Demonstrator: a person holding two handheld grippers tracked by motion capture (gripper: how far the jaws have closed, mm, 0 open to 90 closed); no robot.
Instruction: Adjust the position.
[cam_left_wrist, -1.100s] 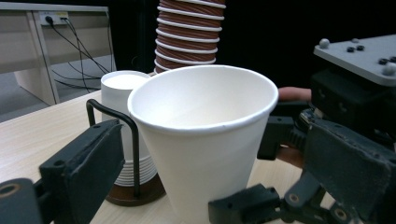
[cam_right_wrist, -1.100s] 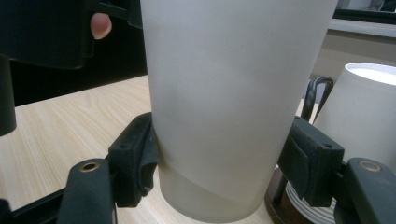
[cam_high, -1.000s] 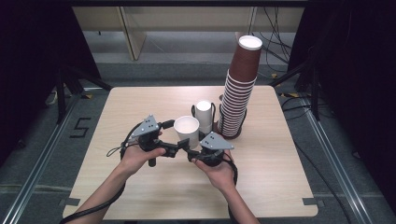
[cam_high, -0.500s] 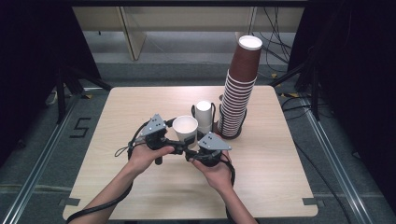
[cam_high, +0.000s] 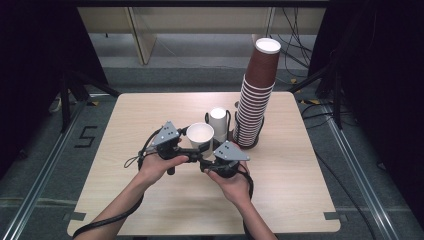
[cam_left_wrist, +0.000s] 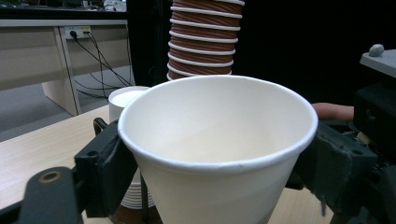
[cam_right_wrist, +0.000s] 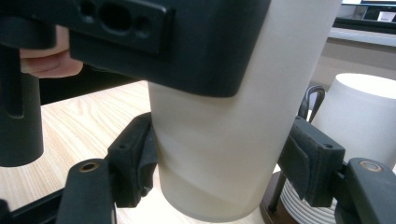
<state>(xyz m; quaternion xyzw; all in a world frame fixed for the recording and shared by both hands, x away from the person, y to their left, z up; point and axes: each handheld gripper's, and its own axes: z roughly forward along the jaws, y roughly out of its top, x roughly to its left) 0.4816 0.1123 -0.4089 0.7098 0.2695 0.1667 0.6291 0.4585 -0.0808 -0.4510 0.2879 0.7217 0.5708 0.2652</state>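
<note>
In the high view, a person's two hands are working at the middle of the wooden table (cam_high: 300, 190), toward its near edge. The left gripper (cam_high: 186, 145) and the right gripper (cam_high: 209, 159) are both meeting at a white paper cup (cam_high: 200, 136), which is standing open end up between them. Just behind it a short stack of white cups (cam_high: 218, 120) is sitting in a black wire holder, and a tall stack of brown ribbed cups (cam_high: 256, 100) is rising nearer the table's right edge.

In the left gripper view, the jaws have just been closing, and their pads are pressing the white paper cup (cam_left_wrist: 219, 154) on both sides just under its rim.

In the right gripper view, the pads are pinching the white paper cup (cam_right_wrist: 224, 158) lower on its wall, while the left gripper's black body is crossing above.
</note>
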